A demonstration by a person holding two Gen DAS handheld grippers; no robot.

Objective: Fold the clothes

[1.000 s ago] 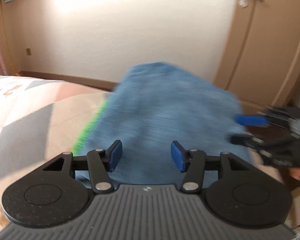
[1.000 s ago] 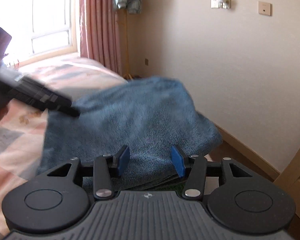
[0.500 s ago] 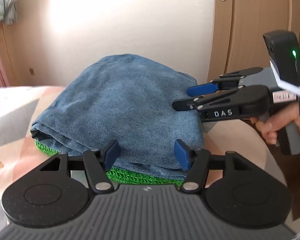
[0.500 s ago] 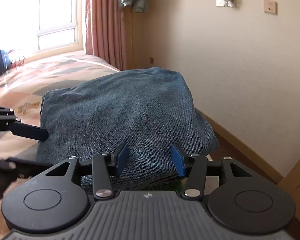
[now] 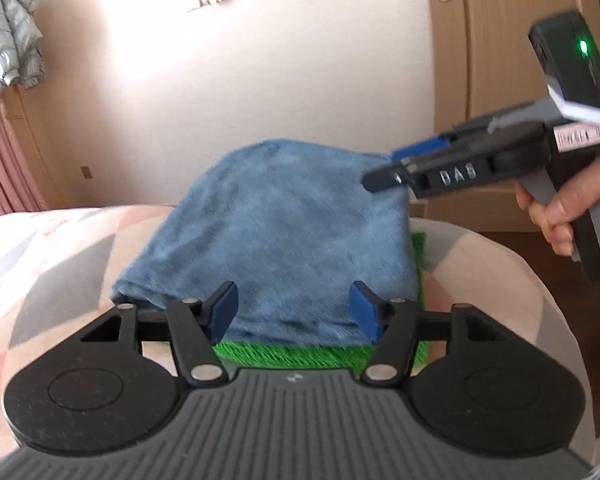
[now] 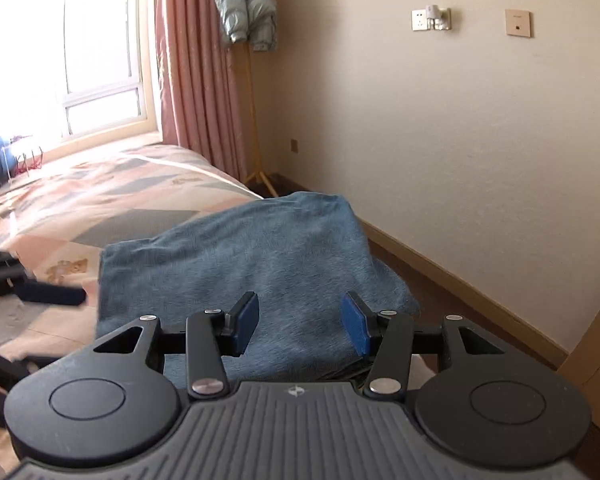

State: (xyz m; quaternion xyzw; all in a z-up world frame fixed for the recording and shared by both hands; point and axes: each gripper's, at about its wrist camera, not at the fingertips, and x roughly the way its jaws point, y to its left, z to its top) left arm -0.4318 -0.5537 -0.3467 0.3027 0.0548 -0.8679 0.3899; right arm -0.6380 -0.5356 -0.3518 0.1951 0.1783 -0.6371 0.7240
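At the bed corner | jeans lie folded atop a green knit | both our grippers, left and right, gape empty | step: fold looks done | next: press flat.

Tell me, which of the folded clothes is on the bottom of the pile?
The green knit one. Only its bright edge peeks out, because the blue denim piece lies folded on top and covers the rest of it.

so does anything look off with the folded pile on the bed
Nothing stands out. The folded blue garment lies flat on the green knit at the corner of the bed, green showing at the edges. Both grippers' jaws are open, holding nothing.
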